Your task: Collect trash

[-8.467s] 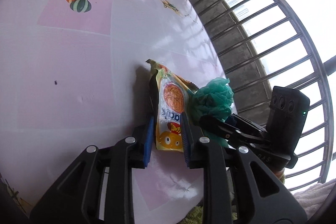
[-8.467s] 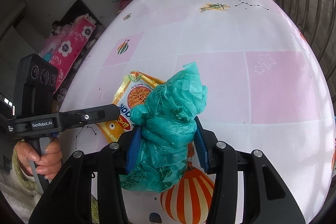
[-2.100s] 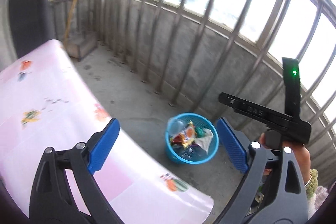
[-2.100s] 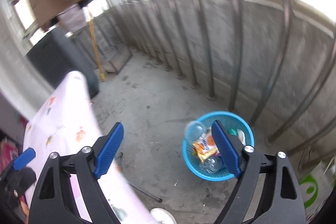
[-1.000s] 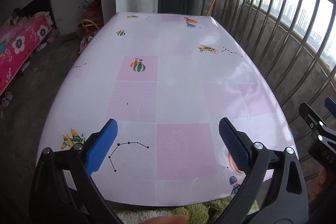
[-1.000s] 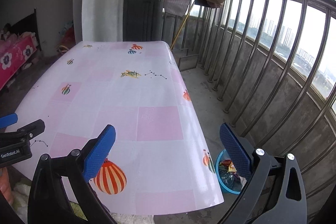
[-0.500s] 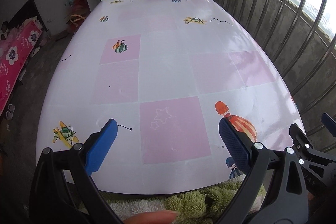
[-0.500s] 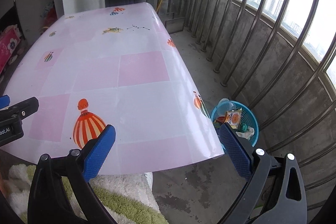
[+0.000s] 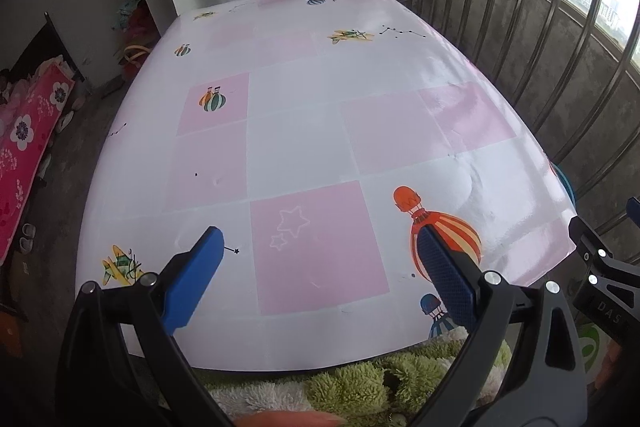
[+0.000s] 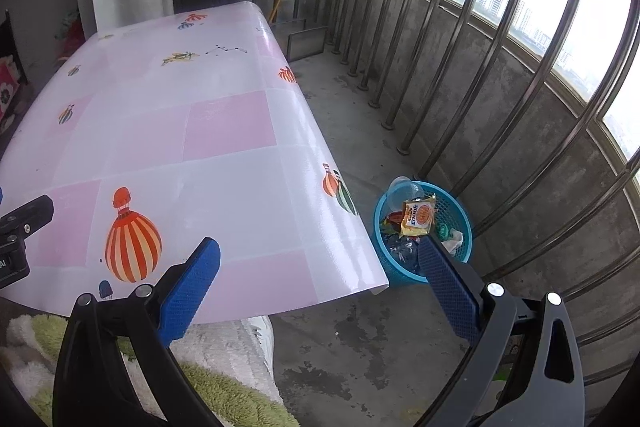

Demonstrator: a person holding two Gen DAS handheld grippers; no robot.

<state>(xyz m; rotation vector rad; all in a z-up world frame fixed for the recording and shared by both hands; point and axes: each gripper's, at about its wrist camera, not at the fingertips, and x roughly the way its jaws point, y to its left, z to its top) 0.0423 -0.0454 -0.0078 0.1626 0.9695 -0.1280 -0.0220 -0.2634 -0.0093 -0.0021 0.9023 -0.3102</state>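
Left wrist view: no trash is being seen anywhere on the pink-and-white checked vinyl tablecloth with balloon prints (image 9: 304, 131). Only printed motifs are being shown, plus a tiny dark speck on a pink square, too small to tell.

Left gripper (image 9: 318, 269) is being held just above the near table edge, blue-padded fingers (image 9: 192, 281) spread wide, nothing held or touched. A sliver of the second tool is being caught at the right border.

Right wrist view, left to right: the tablecloth top is again being shown bare of litter. A fluffy green-and-white towel (image 10: 224, 391) is lying below the near table edge. On the concrete balcony floor just beside the table's right corner, a round blue plastic mesh basket (image 10: 460, 219) is being seen with trash in it:
- yellow-orange snack wrapper (image 10: 418, 215) lying on top
- clear plastic cup or lid (image 10: 404, 191) at the rim
- crumpled green plastic (image 10: 442, 231) and white paper, partly hidden

Right gripper (image 10: 318, 279) is being held wide too, empty, over the table's near right corner; its right finger is overlapping the basket in frame, contact not judged likely.

Judgement: collection is looking essentially done, since visible trash is sitting in the basket. What is left, if anything, is being limited to areas not shown, such as floor under the table.
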